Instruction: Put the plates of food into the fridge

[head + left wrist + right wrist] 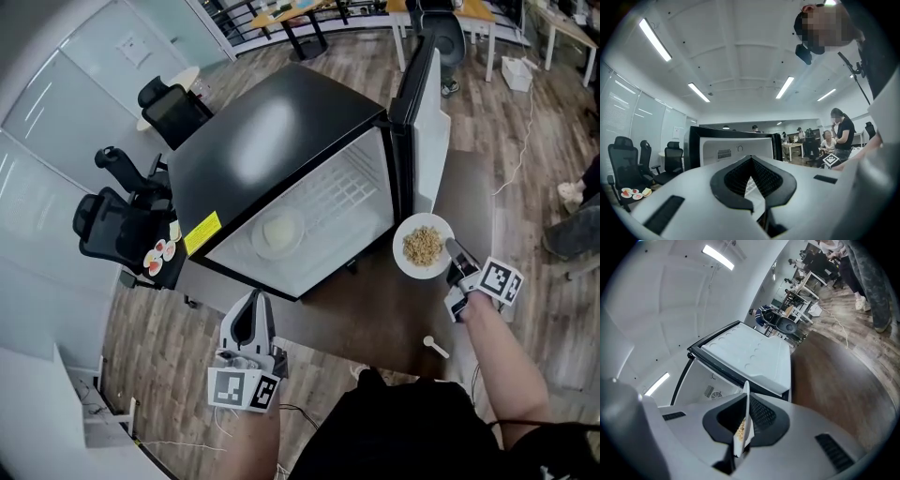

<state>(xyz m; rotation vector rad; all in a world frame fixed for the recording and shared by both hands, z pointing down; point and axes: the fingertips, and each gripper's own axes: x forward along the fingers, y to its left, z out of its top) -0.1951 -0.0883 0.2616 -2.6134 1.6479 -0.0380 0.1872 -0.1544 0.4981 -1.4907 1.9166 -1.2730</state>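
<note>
A black mini fridge [272, 159] stands with its door [424, 122] swung open to the right. On its white shelf lies a plate of pale food [279, 232]. My right gripper [454, 257] is shut on the rim of a white plate of brown crumbly food [424, 247], held in front of the door's lower edge. In the right gripper view that plate [744, 427] stands edge-on between the jaws, with the open door [750, 352] ahead. My left gripper [251, 321] is shut and holds nothing, below the fridge's open front. It points at the fridge [736, 149].
A white spoon [437, 347] lies on the dark brown table [394, 314] that carries the fridge. Black office chairs [117, 225] stand at the left, one bearing a plate of colourful food [161, 253]. People sit and stand at desks [839, 136] in the background.
</note>
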